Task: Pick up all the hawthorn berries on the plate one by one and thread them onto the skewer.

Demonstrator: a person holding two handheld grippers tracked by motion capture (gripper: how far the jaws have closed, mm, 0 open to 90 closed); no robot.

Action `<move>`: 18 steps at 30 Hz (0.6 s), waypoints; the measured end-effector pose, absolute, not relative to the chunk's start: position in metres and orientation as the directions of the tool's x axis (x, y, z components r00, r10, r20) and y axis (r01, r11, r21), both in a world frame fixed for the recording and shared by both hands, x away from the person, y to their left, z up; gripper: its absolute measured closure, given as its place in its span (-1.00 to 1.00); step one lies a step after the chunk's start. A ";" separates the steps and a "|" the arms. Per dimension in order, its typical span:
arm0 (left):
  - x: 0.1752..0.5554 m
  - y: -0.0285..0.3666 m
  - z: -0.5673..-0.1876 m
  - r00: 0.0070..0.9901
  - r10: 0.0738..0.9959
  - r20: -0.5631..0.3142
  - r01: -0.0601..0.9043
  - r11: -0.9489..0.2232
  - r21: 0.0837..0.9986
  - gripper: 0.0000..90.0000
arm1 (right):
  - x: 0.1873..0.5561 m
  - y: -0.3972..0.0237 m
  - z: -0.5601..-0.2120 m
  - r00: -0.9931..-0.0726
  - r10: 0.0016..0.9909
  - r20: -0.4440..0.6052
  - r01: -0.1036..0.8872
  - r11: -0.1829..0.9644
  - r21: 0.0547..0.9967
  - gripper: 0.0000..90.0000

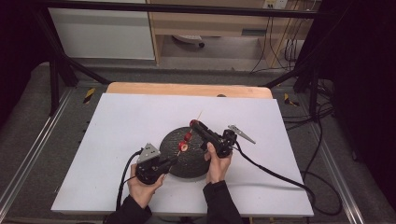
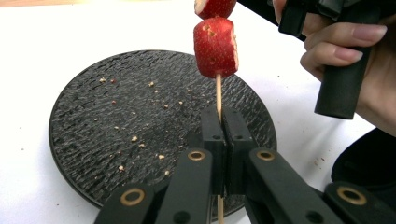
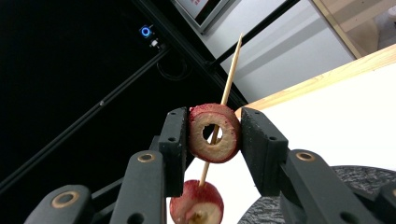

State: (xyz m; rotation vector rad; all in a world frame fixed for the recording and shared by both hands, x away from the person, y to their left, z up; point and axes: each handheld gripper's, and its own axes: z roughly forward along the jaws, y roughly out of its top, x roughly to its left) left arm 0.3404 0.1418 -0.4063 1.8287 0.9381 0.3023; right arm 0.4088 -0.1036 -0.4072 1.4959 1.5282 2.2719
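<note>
A thin wooden skewer (image 2: 218, 95) carries red cored fruit slices over a round black plate (image 1: 194, 161). My left gripper (image 2: 223, 122) is shut on the skewer's lower end, and the skewer rises slanting from it. One slice (image 2: 215, 46) sits a little above the jaws, with another (image 2: 215, 6) just above it. My right gripper (image 3: 214, 133) is shut on a ring-shaped slice (image 3: 226, 136), and the skewer (image 3: 229, 77) passes through the ring's hole with its tip pointing up beyond it. Below hangs another slice (image 3: 196, 205). In the high view the slices (image 1: 183, 146) line up between the two grippers.
A white sheet (image 1: 116, 135) covers the wooden table (image 1: 187, 88). Crumbs (image 2: 135, 138) lie scattered on the plate. Black cables (image 1: 275, 173) trail from both grippers across the sheet. A dark frame and floor cables surround the table.
</note>
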 end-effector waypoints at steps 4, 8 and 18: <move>0.341 0.142 -0.407 0.666 0.716 -0.206 0.464 -0.183 0.867 0.98 | 0.407 -0.103 -0.408 -0.540 0.489 0.685 0.460 -0.510 0.727 0.40; 0.342 0.143 -0.408 0.669 0.713 -0.209 0.464 -0.182 0.867 0.98 | 0.406 -0.102 -0.410 -0.542 0.491 0.682 0.463 -0.504 0.730 0.40; 0.342 0.144 -0.411 0.671 0.712 -0.208 0.466 -0.186 0.865 0.98 | 0.403 -0.100 -0.413 -0.546 0.496 0.675 0.473 -0.482 0.737 0.40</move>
